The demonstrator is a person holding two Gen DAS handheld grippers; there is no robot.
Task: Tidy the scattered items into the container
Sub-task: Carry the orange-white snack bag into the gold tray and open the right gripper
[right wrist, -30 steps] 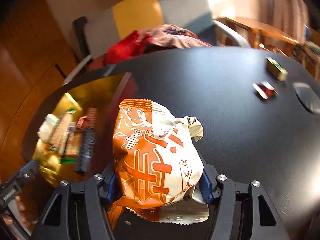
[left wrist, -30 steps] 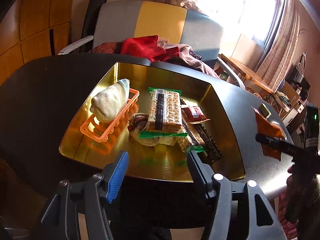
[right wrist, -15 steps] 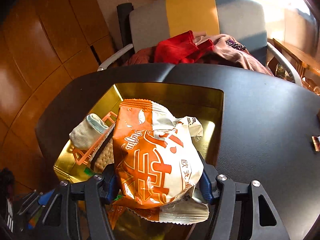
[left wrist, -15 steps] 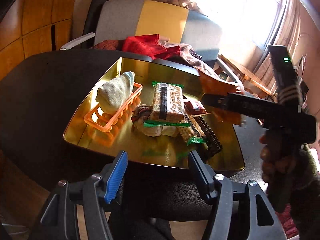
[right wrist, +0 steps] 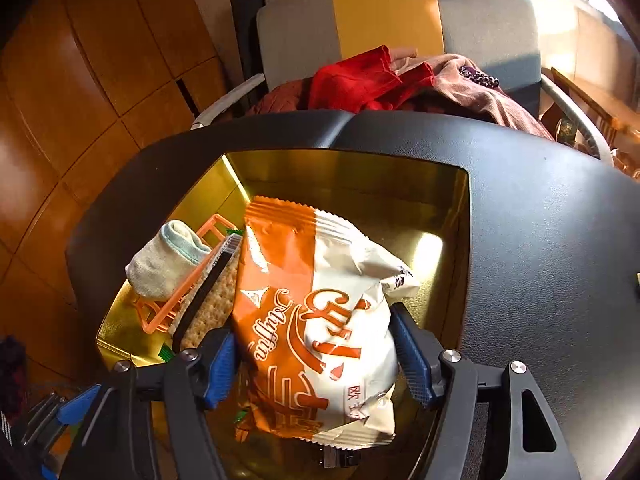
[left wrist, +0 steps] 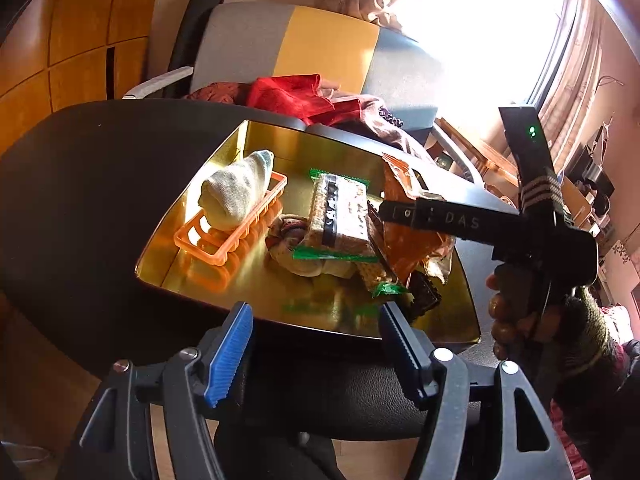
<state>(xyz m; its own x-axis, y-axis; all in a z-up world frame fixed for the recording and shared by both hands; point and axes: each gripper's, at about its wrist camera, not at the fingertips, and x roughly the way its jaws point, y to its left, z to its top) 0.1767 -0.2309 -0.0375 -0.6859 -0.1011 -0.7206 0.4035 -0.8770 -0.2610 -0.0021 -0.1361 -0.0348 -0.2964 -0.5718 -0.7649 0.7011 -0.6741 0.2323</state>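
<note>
A gold tray (left wrist: pixel 360 322) (right wrist: pixel 344 168) sits on the black table. In it lie a rolled sock (left wrist: pixel 236 194) (right wrist: pixel 168 264) on an orange rack (left wrist: pixel 224 244), a cracker pack (left wrist: pixel 344 216) (right wrist: pixel 208 308) and dark wrapped bars (left wrist: pixel 424 296). My right gripper (right wrist: pixel 312 358) has its jaws spread apart, with the orange-and-white snack bag (right wrist: pixel 316 332) (left wrist: pixel 408 248) lying loose between them over the tray's right part. My left gripper (left wrist: pixel 316 344) is open and empty at the tray's near edge.
A grey-and-yellow chair (left wrist: pixel 320 52) (right wrist: pixel 384 12) piled with red and pink clothes (left wrist: pixel 296 96) stands behind the table. Wooden wall panels (right wrist: pixel 80 80) are at the left. The black table (right wrist: pixel 540 220) stretches right of the tray.
My right gripper carried the snack bag leftward over the tray and lowered it; its jaws have now spread and the bag sags between them. The left gripper barely moved.
</note>
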